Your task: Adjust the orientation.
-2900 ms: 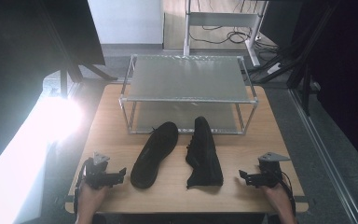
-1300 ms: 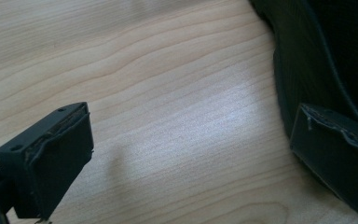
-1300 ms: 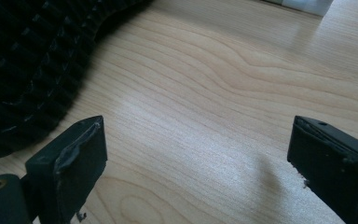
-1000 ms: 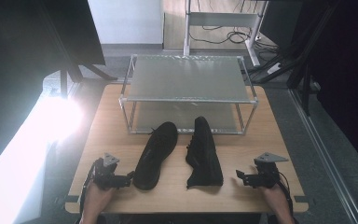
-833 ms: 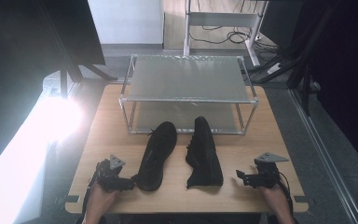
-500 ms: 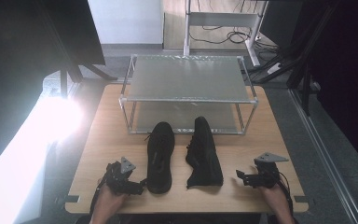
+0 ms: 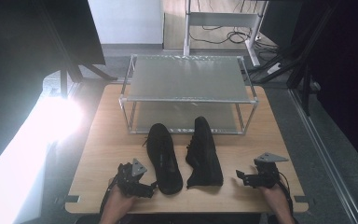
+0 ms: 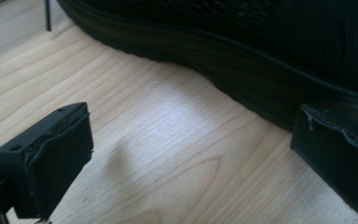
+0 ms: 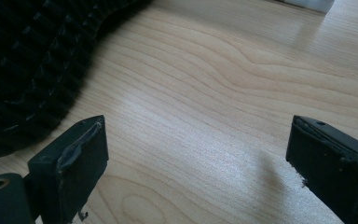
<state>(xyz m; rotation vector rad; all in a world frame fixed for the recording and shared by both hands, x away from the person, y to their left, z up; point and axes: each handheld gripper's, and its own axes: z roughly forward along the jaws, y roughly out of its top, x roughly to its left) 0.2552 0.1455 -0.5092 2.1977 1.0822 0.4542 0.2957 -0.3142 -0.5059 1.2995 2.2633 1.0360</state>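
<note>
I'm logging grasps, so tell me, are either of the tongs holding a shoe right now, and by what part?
Nothing is held. The left tongs are open beside the left shoe, one jaw at its sole. The right tongs are open over bare table.

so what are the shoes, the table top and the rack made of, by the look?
Left shoe: black knit mesh upper, going by the fine weave, over a matte sole that looks like rubber or foam. Right shoe: black, with a ridged tread, likely rubber. Table top: light wood or wood-look laminate with visible grain and a slight sheen. Rack: silvery metal tube frame; its frosted grey shelves may be plastic or glass.
</note>
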